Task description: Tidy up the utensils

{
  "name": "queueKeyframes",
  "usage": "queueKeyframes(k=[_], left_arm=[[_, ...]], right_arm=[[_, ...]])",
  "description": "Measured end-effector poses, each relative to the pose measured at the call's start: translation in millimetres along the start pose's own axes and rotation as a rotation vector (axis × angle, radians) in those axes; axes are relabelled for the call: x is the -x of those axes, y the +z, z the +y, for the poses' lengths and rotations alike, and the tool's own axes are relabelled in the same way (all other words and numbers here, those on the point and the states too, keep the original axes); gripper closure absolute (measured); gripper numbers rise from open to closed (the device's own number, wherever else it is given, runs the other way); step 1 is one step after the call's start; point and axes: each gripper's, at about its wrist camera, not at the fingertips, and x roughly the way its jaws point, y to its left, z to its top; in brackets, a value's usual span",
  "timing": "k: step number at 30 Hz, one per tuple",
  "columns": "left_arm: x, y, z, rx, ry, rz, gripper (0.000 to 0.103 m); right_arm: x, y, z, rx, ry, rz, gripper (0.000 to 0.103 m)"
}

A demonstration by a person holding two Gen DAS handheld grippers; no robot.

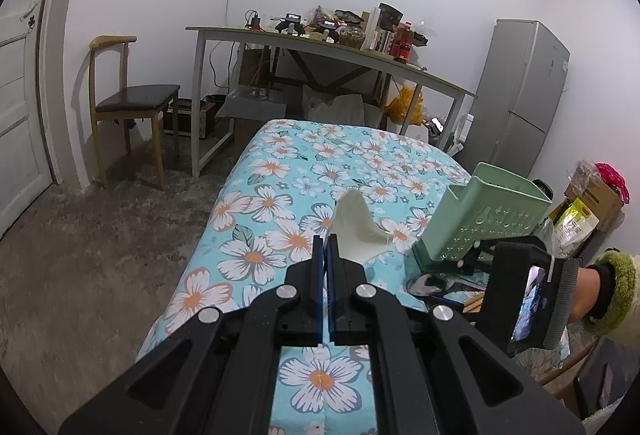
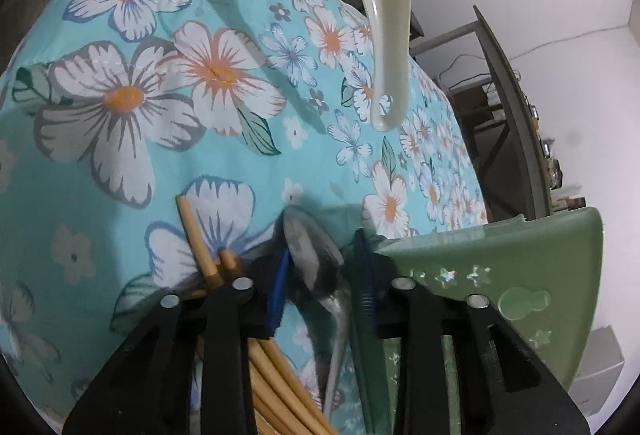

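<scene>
My left gripper (image 1: 325, 241) is shut on a white ceramic spoon (image 1: 356, 231), held up over the floral tablecloth (image 1: 280, 195). In the right wrist view that white spoon (image 2: 390, 35) hangs in from the top. My right gripper (image 2: 322, 243) is low over the cloth with a metal spoon (image 2: 316, 259) lying between its blue pads (image 2: 278, 291). The left pad is at the spoon's bowl, while a thin gap shows at the right pad. Several wooden chopsticks (image 2: 208, 255) lie just left of it. The green utensil holder (image 2: 500, 267) stands right beside it and also shows as the holder (image 1: 492, 219).
A person's hand in a fuzzy green sleeve (image 1: 612, 287) carries the right gripper's housing (image 1: 520, 275). Beyond the table stand a wooden chair (image 1: 128, 103), a cluttered desk (image 1: 320, 47) and a grey fridge (image 1: 520, 95). Boxes and bags (image 1: 592, 203) sit at the far right.
</scene>
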Motion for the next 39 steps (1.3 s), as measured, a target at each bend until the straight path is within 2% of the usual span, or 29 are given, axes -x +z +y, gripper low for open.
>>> queueKeyframes(k=[6, 14, 18, 24, 29, 36, 39], left_arm=[[5.1, 3.3, -1.2, -0.003, 0.007, -0.016, 0.102], [12.5, 14.4, -11.7, -0.026, -0.002, -0.054, 0.102], [15.1, 25.0, -18.0, -0.024, -0.015, -0.086, 0.102], [11.8, 47.5, -35.3, -0.042, -0.065, -0.127, 0.102], [2.7, 66.2, -62.7, -0.13, -0.09, -0.136, 0.102], [-17.8, 81.3, -102.1, -0.305, -0.038, -0.071, 0.102], [-24.1, 87.3, -112.7, -0.353, -0.032, -0.044, 0.102]], right_arm=[[15.8, -1.4, 0.5, -0.049, -0.058, -0.04, 0.094], [66.8, -13.8, -30.7, -0.206, -0.175, -0.112, 0.098], [96.3, -24.8, -49.9, -0.317, -0.24, -0.138, 0.1], [122.3, -46.2, -84.4, -0.506, -0.285, -0.17, 0.102], [135.1, -66.8, -100.5, -0.633, -0.31, -0.179, 0.102], [145.2, -88.3, -118.7, -0.756, -0.352, -0.197, 0.102], [154.8, -104.6, -134.3, -0.849, -0.361, -0.228, 0.102]])
